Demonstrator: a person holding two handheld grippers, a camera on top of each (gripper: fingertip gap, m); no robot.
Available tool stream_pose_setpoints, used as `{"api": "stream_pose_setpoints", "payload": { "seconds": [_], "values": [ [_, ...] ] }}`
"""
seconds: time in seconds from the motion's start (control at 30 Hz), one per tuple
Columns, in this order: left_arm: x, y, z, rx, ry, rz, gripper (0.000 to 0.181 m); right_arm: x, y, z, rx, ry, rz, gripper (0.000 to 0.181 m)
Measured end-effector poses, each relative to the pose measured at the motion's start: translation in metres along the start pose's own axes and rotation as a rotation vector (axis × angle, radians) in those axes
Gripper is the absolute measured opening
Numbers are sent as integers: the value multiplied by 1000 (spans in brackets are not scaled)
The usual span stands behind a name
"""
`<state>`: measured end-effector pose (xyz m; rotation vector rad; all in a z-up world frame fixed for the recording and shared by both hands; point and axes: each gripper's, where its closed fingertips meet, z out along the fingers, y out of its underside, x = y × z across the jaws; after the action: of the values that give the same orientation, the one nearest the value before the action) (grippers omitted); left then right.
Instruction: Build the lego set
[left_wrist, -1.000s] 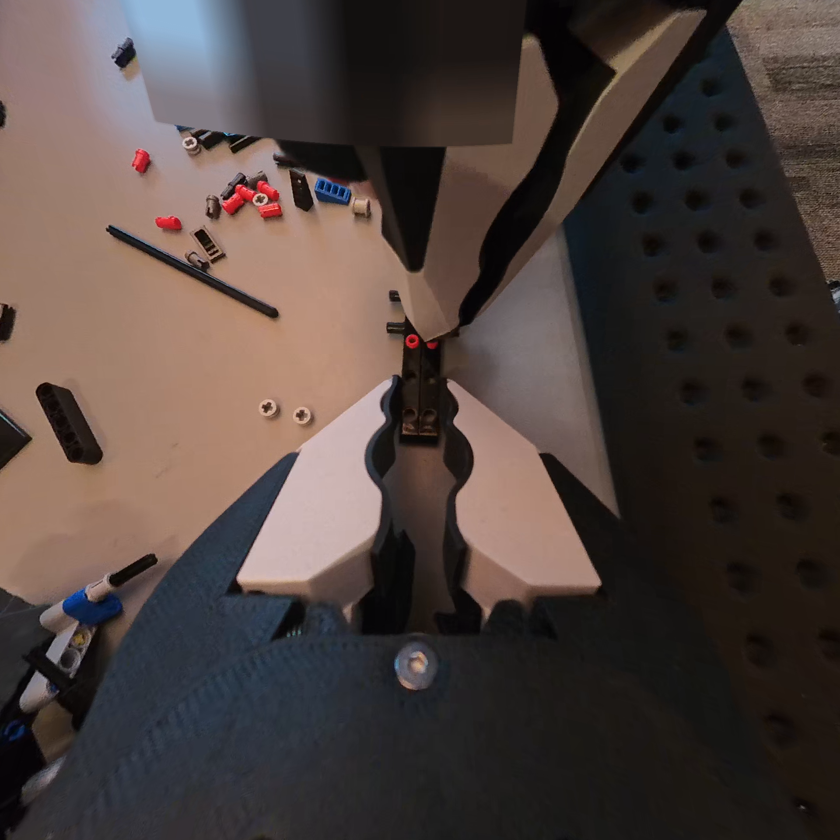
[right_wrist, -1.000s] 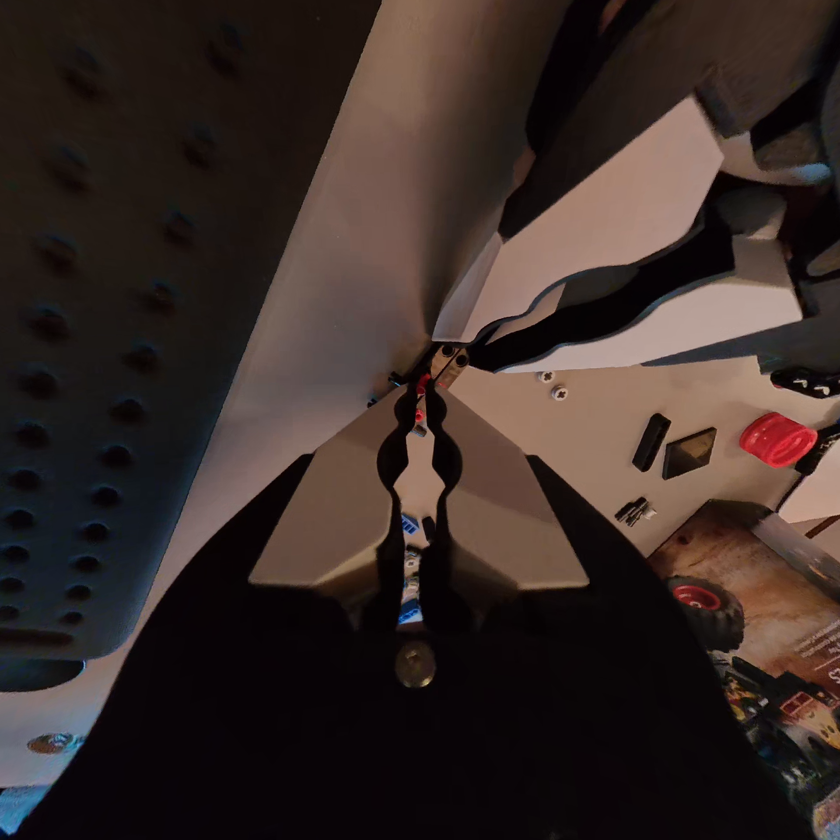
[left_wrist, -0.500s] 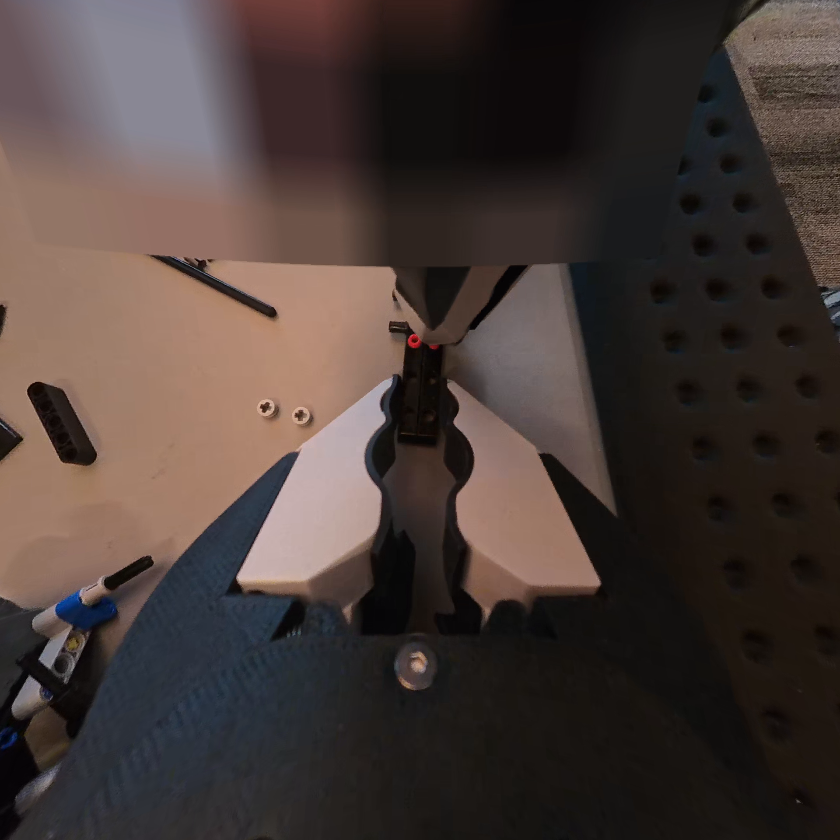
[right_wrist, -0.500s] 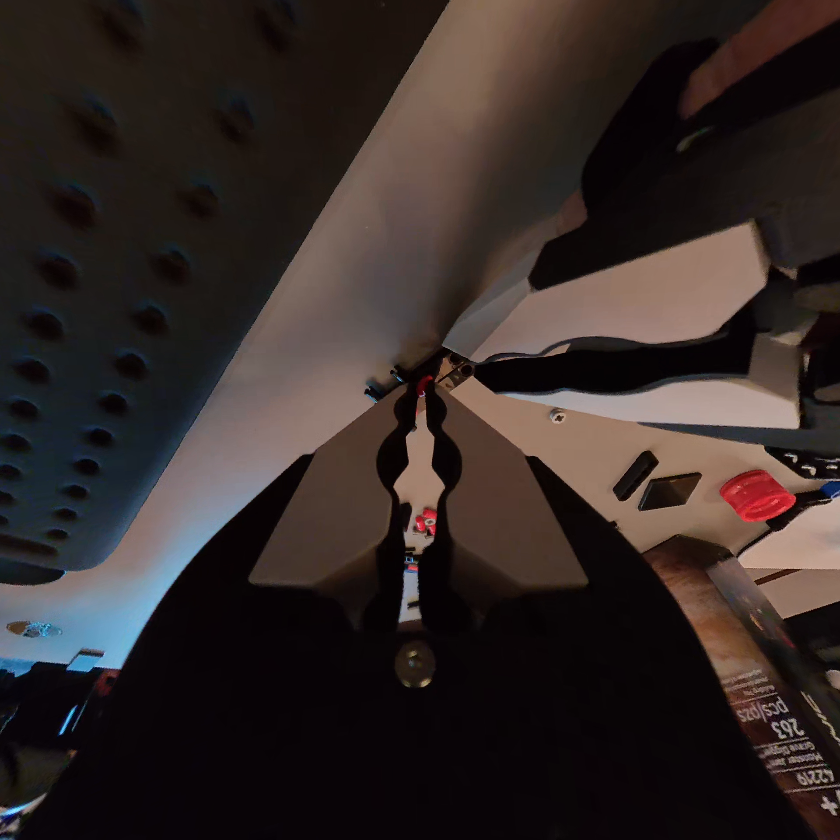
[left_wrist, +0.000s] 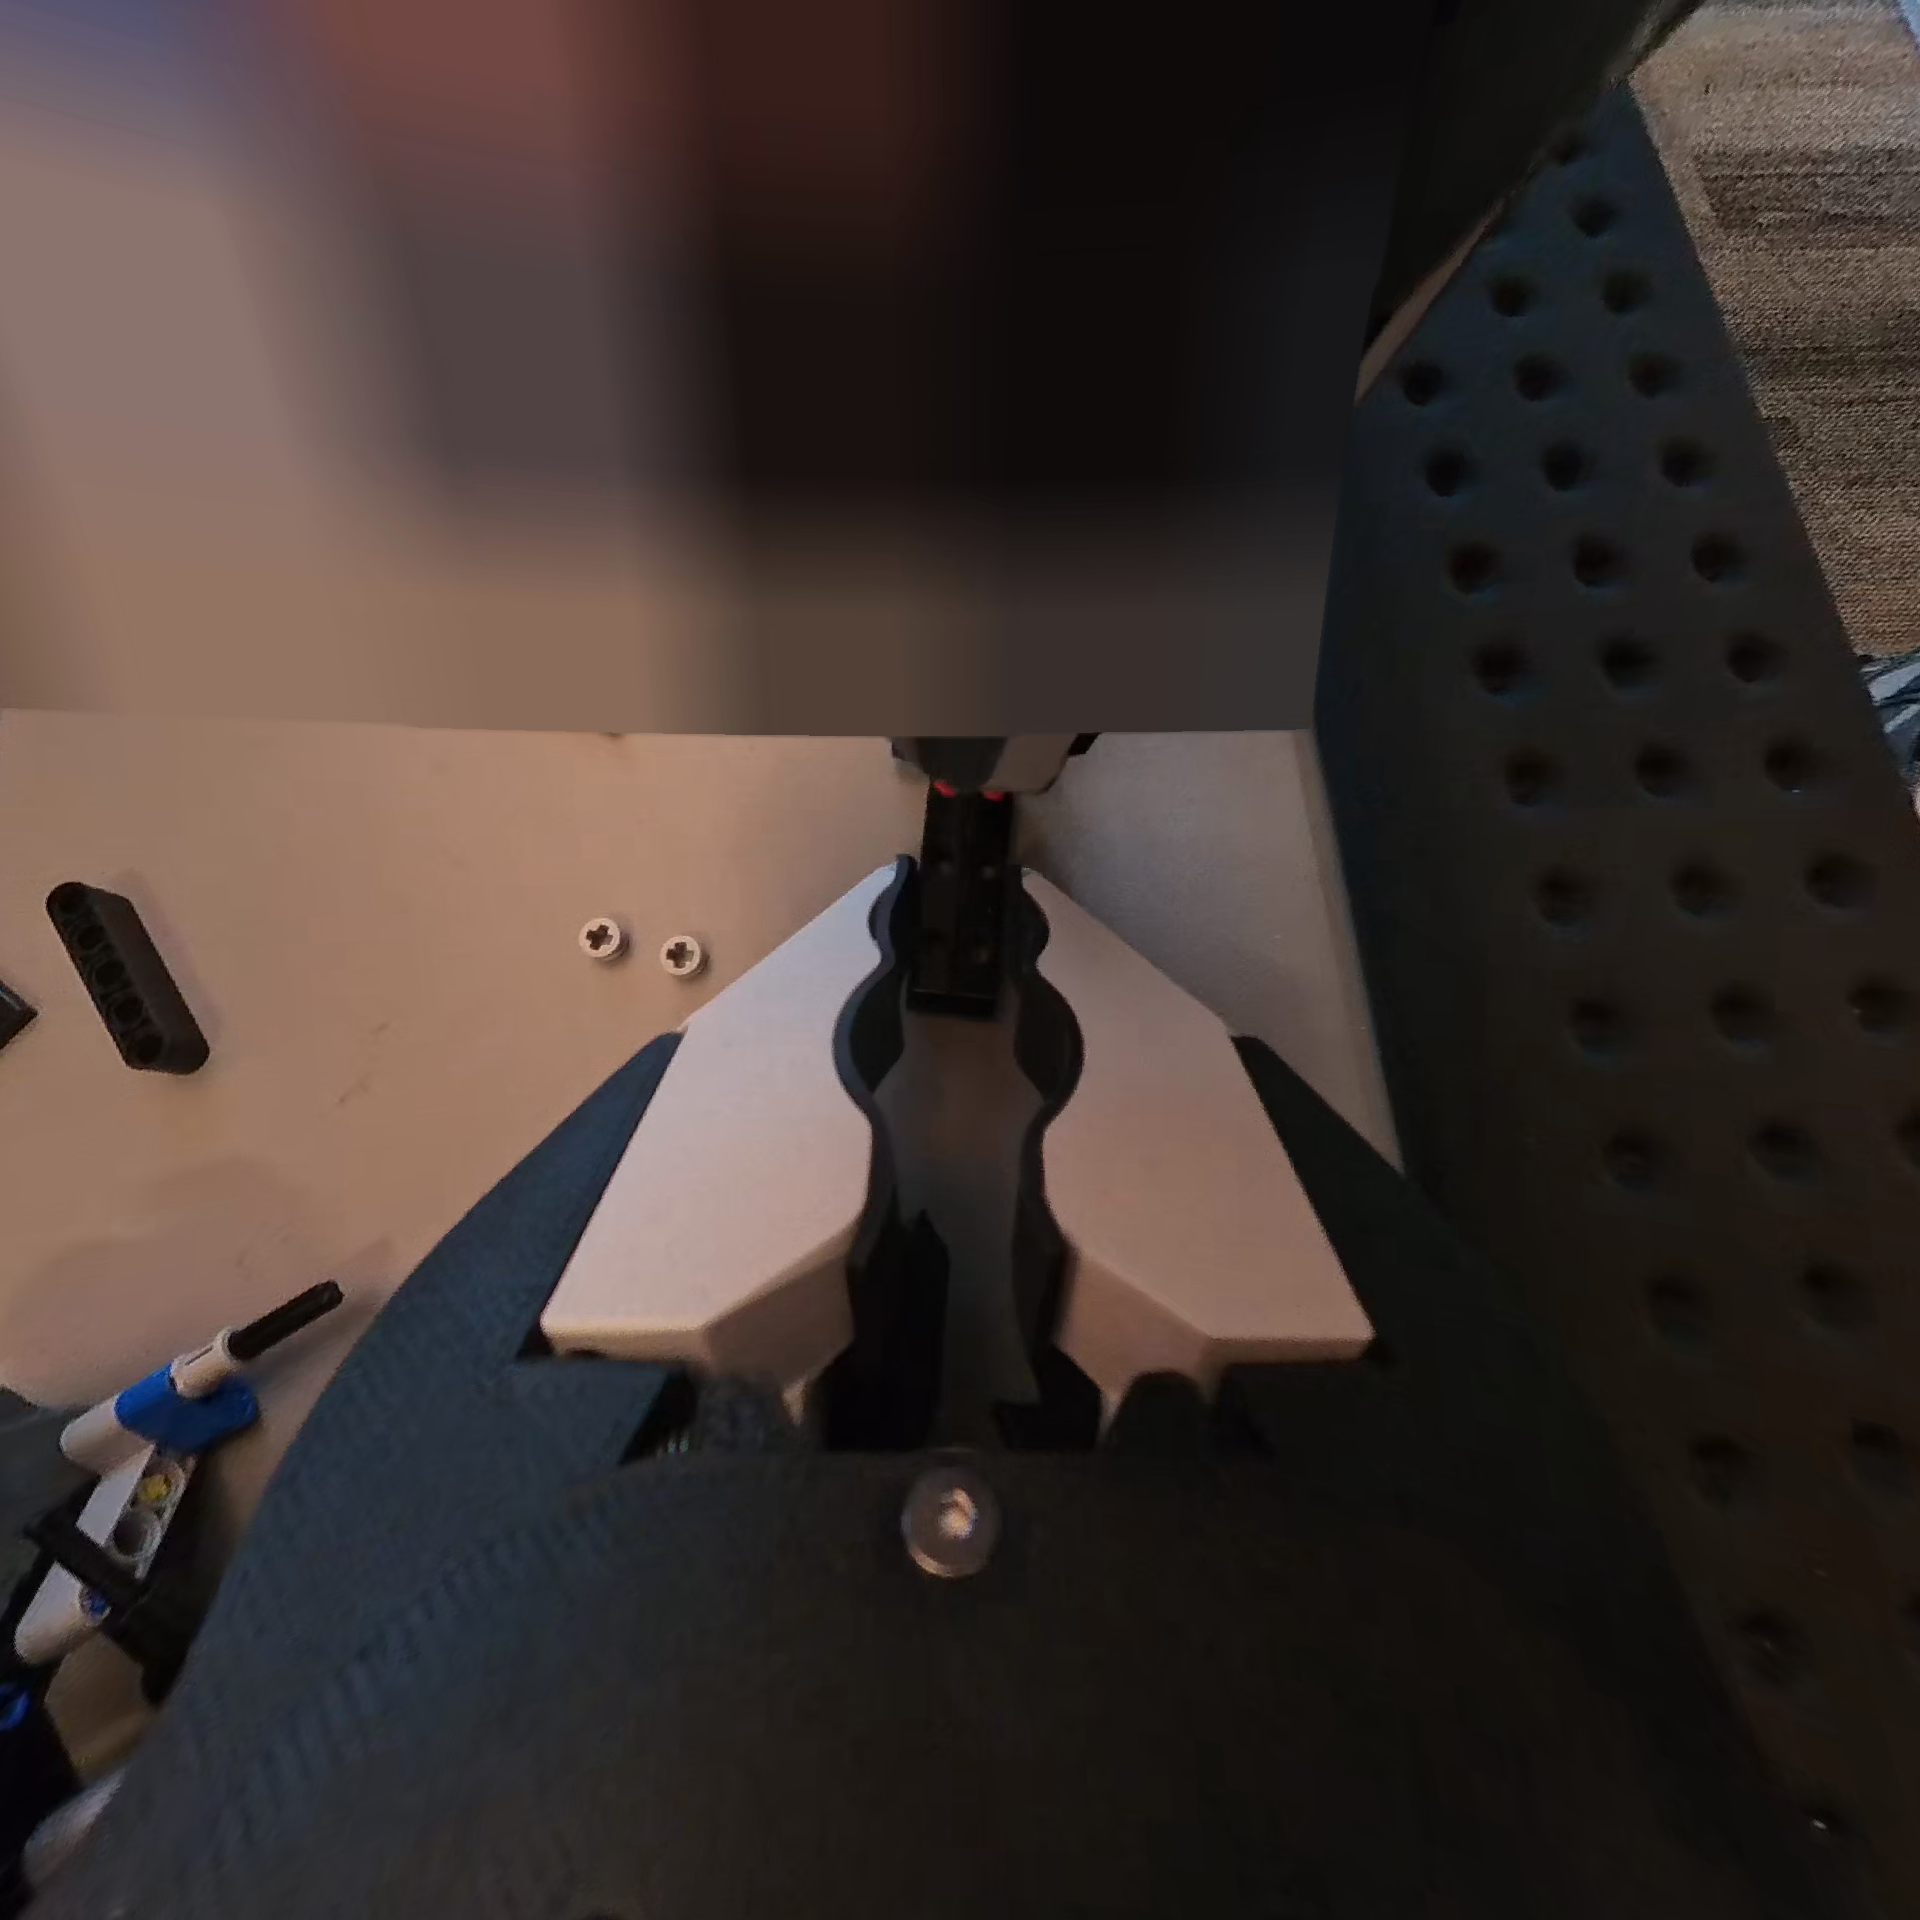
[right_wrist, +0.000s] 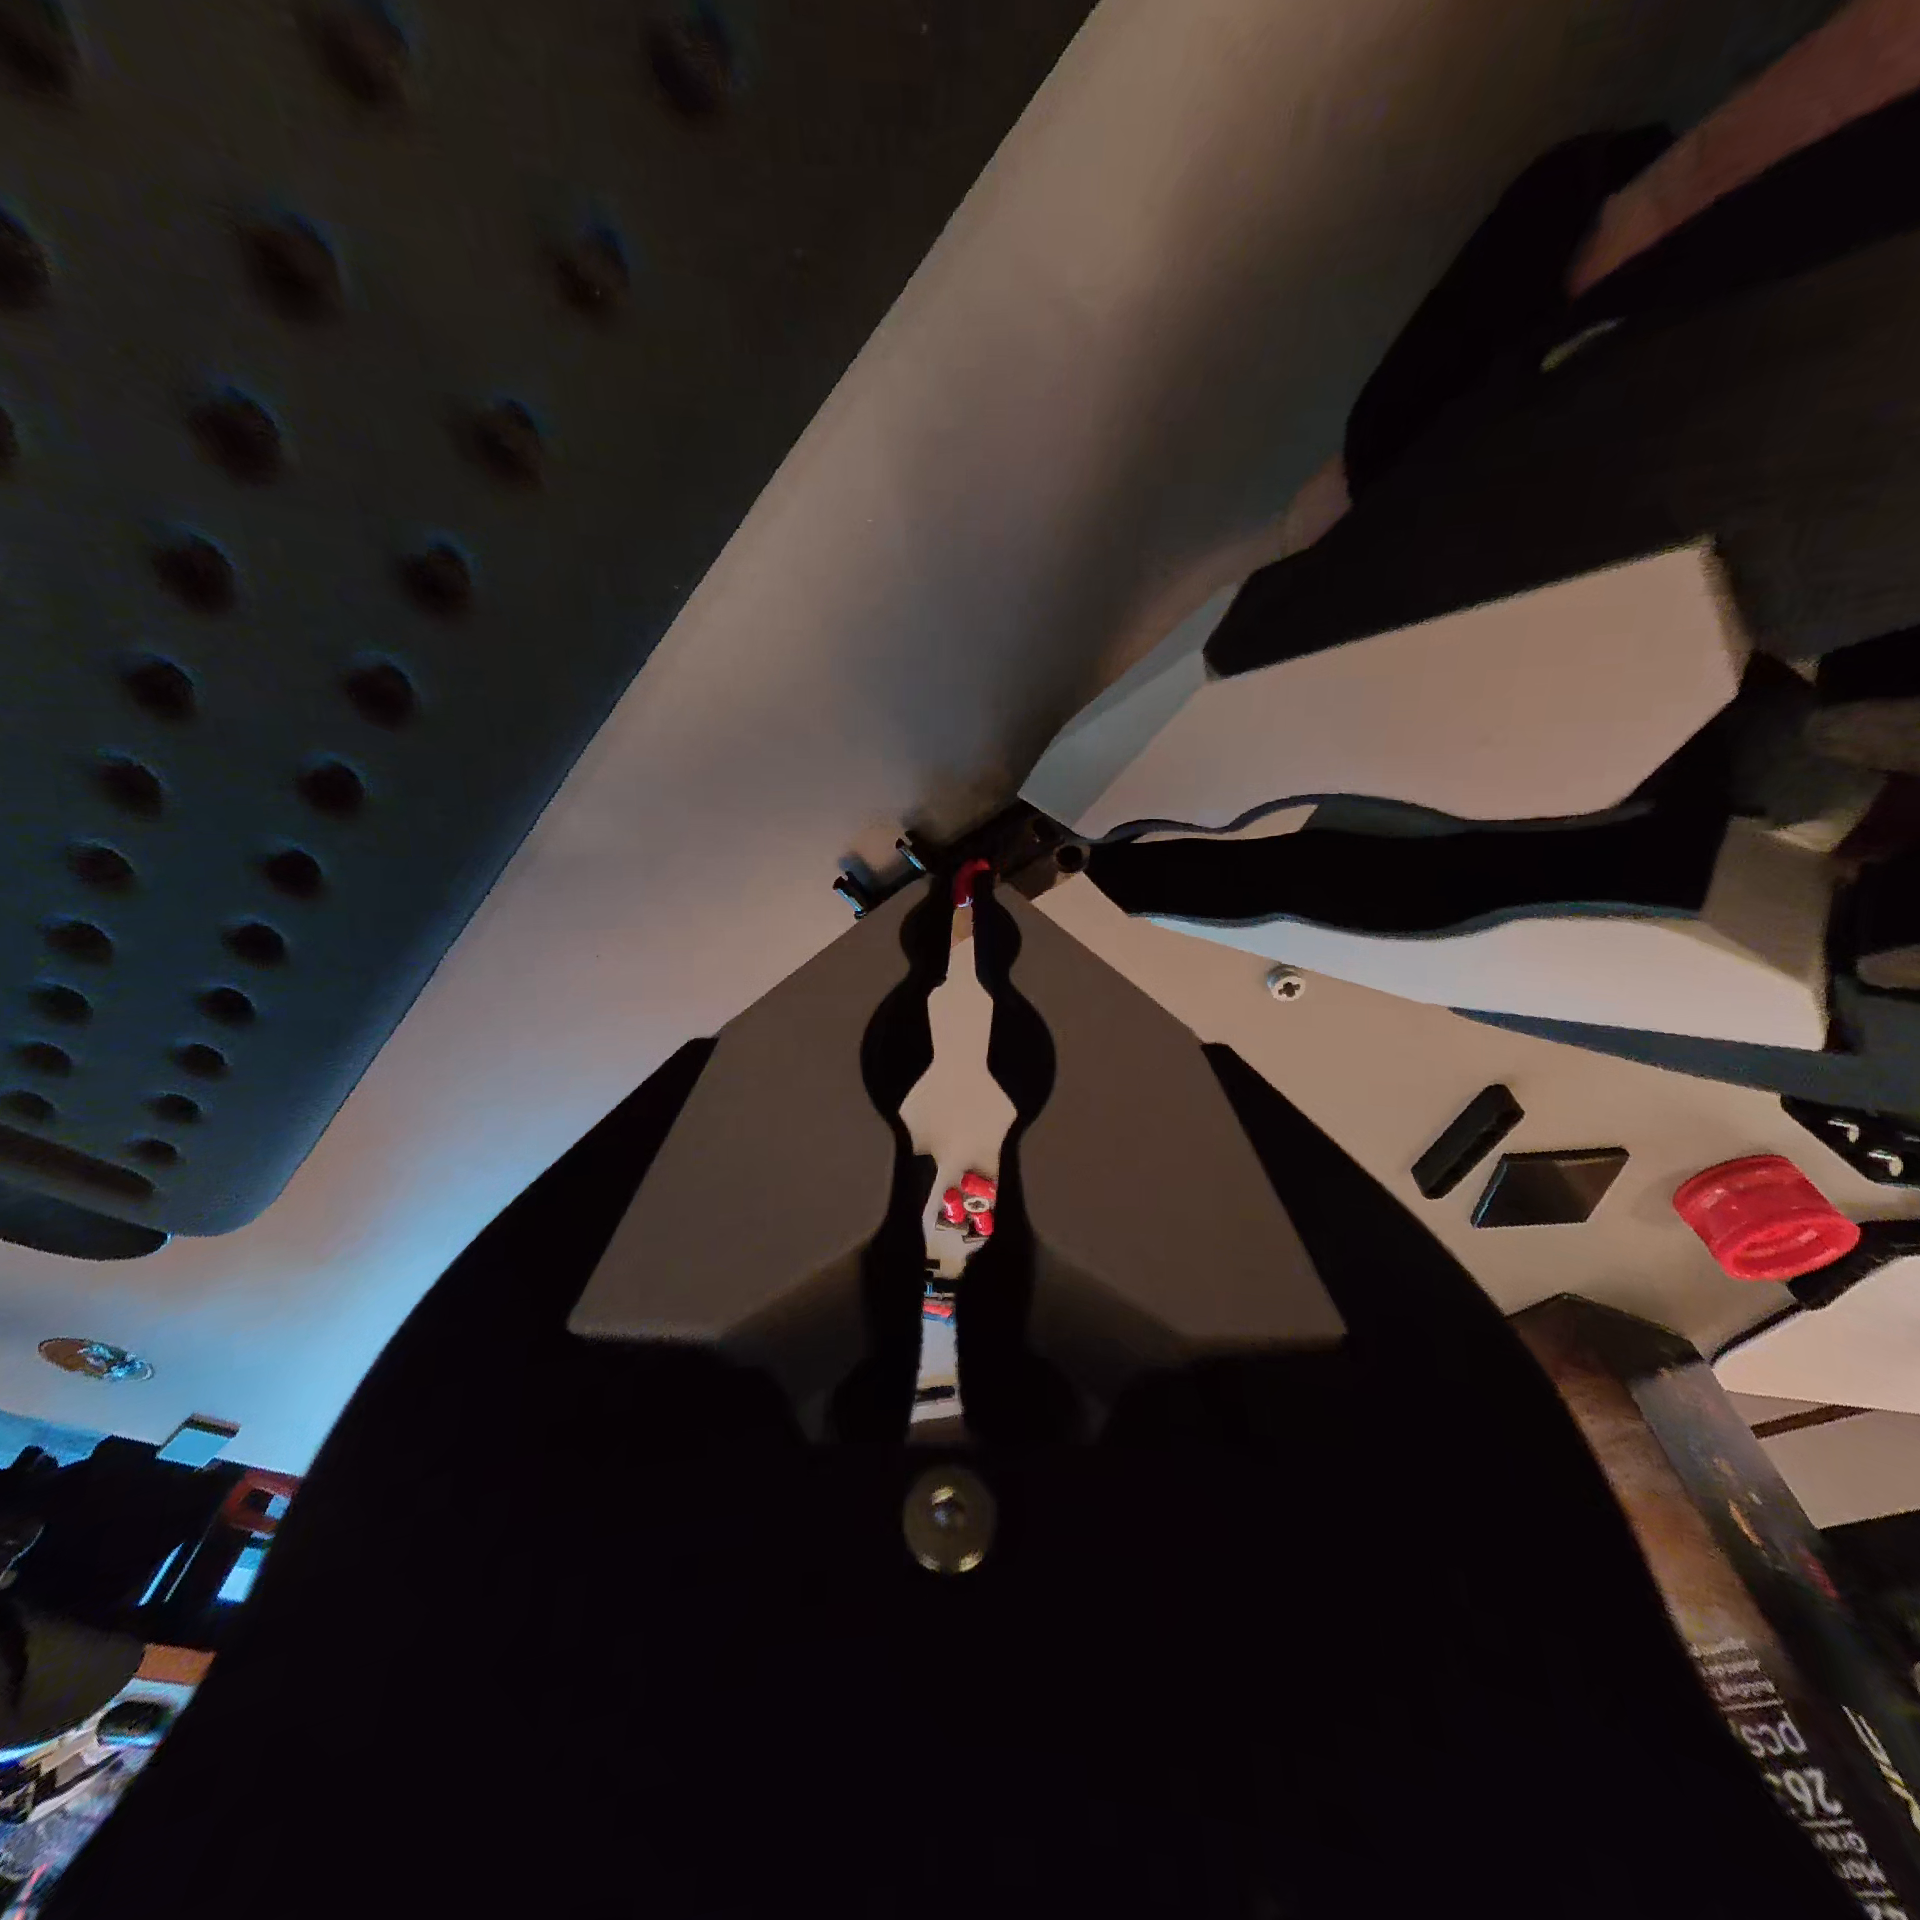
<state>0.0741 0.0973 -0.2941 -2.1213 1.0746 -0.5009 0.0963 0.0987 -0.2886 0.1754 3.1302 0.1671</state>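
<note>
Left gripper (left_wrist: 961, 914) was clamped on a black holed beam assembly (left_wrist: 958, 925) held above the pale table (left_wrist: 364, 1091), while the right gripper (right_wrist: 964, 914), nearly closed, pinched a red pin (right_wrist: 968, 879) at the beam's end. Pin insertion appeared under way; the next move called for a straight axial push, since smooth, rigid plastic would bind if tilted.

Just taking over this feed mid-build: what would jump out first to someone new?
Dead centre, the left gripper clamps a black beam, while the right gripper pinches a red pin at the beam's far end. A big blurred patch covers the top of the left wrist view. A red wheel hub lies on the table.
</note>
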Motion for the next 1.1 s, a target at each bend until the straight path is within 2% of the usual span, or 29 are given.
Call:
{"api": "stream_pose_setpoints", "payload": {
  "seconds": [0.23,0.53,0.9,1.1],
  "values": [
    [1,0,0,0,4,4,15,-2,-1,0,18,-43,-2,1],
    [1,0,0,1,8,-9,15,-3,-2,0,193,-58,217,1],
    [3,1,-1,-7,19,-27,15,-3,-3,0,197,-65,211,2],
    [4,8,-9,-36,23,-26,15,-4,-4,1,137,-71,154,1]
  ]
}}
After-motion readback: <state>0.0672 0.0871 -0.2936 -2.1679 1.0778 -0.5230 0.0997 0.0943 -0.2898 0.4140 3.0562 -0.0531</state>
